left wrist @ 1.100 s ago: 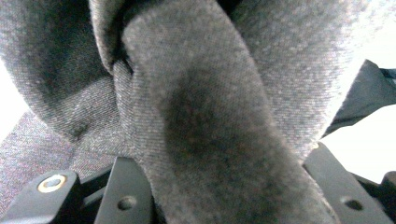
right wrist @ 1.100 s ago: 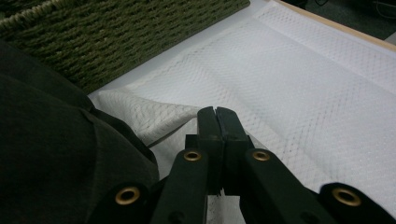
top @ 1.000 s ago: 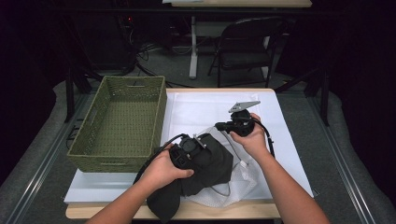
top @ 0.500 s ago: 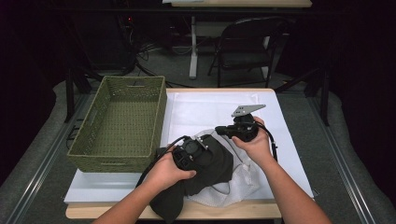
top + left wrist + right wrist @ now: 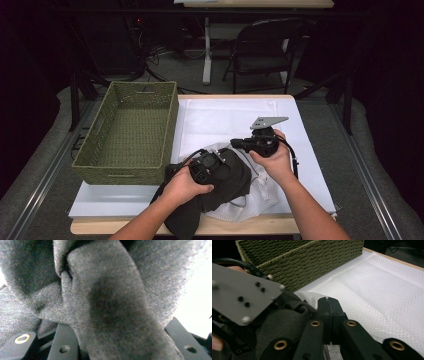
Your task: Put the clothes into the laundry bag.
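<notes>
Left claw (image 5: 220, 159) grips dark cloth (image 5: 235, 177); right claw (image 5: 331, 305) pressed closed.

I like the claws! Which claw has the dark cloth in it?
The left claw. The dark cloth is bunched between its jaws. The right claw is pinched shut at the edge of the white mesh cloth.

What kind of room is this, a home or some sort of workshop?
Probably a lab or studio for recording: a work table under bright light, dark surroundings, loose cables on the floor and a folding chair behind.
</notes>
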